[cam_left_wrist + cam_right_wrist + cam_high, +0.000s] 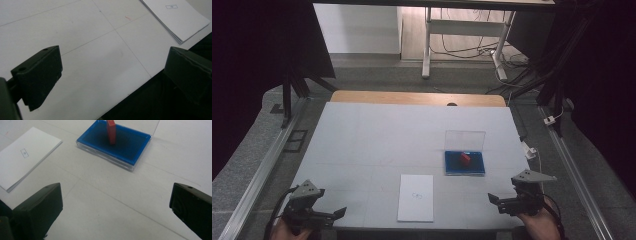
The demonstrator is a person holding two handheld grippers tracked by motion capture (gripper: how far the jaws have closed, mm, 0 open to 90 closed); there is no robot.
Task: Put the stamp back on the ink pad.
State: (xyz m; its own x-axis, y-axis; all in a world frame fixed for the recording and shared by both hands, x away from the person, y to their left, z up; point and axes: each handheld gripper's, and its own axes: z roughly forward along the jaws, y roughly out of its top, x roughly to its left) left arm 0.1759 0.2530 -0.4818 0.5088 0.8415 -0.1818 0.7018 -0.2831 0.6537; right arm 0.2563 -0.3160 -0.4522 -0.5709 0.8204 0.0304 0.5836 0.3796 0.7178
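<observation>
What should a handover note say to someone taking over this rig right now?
Left gripper: open, holding nothing, at the near left edge of the table.
Right gripper: open, holding nothing, at the near right edge, aimed toward the blue tray.
Blue tray: right of centre, its clear lid standing open at the back; a red stamp stands upright on the blue pad.
Paper stack: near centre, a small printed box on its top sheet.
Done: nothing visibly handled yet; the lid is already open.
Left: apparently picking up the stamp and working with the paper.
</observation>
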